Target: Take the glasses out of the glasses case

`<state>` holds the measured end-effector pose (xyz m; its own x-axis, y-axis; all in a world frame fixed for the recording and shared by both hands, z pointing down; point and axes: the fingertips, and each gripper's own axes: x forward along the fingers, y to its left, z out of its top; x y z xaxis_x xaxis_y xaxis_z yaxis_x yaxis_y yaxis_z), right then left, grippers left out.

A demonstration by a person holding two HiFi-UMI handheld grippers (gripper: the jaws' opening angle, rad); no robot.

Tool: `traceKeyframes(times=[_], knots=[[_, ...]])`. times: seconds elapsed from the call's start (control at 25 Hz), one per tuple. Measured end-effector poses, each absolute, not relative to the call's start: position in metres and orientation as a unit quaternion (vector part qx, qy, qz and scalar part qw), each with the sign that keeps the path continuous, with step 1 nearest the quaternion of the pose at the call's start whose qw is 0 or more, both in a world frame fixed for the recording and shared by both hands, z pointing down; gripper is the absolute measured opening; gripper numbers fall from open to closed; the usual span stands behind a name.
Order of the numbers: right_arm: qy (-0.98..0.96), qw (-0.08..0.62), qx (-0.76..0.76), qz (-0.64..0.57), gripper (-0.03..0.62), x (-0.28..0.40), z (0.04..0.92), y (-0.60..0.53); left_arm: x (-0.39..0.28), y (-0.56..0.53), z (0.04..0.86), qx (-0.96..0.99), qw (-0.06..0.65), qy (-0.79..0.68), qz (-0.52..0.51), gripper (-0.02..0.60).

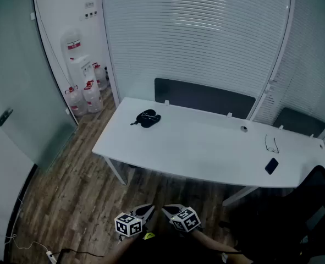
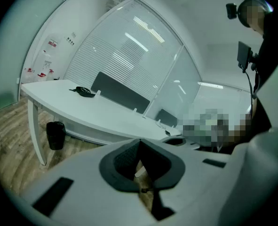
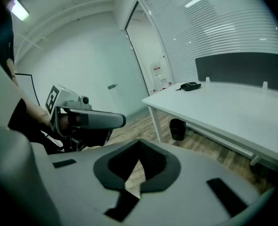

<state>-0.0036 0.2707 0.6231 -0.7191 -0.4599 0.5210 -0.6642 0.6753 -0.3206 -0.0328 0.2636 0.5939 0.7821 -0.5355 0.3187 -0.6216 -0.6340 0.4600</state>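
Lying on the table [image 1: 206, 147] is a dark glasses case [image 1: 147, 118].

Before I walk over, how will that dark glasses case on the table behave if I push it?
The glasses case looks small and low, so it is probably light and apt to slide on the smooth white table if pushed. It lies flat, so rolling seems unlikely. Stiff or soft can't be told.

Lying at the left end of the white table [image 1: 206, 147]: black glasses case [image 1: 147, 118]. Lying well apart, near the right end: thin-framed glasses [image 1: 271, 144].
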Motion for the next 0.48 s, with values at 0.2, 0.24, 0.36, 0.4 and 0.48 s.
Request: traceKeyframes(times=[0.2, 0.24, 0.36, 0.4, 0.48], knots=[[-0.886, 0.209, 0.318, 0.265, 0.017, -0.007, 0.632, 0.278, -0.035, 0.273, 0.603, 0.903, 0.285, -0.309, 0.091, 0.011], [-0.885, 0.21, 0.319, 0.267, 0.017, -0.008, 0.634, 0.279, -0.035, 0.275, 0.605, 0.904, 0.286, -0.304, 0.094, 0.011], [-0.887, 0.205, 0.318, 0.266, 0.017, -0.015, 0.637, 0.278, -0.036, 0.281, 0.609, 0.908, 0.289, -0.287, 0.1, 0.011], [-0.887, 0.199, 0.319, 0.268, 0.017, -0.018, 0.635, 0.277, -0.036, 0.281, 0.609, 0.91, 0.288, -0.282, 0.101, 0.011], [-0.886, 0.193, 0.317, 0.277, 0.017, -0.022, 0.632, 0.277, -0.036, 0.283, 0.609, 0.914, 0.283, -0.273, 0.101, 0.011]])
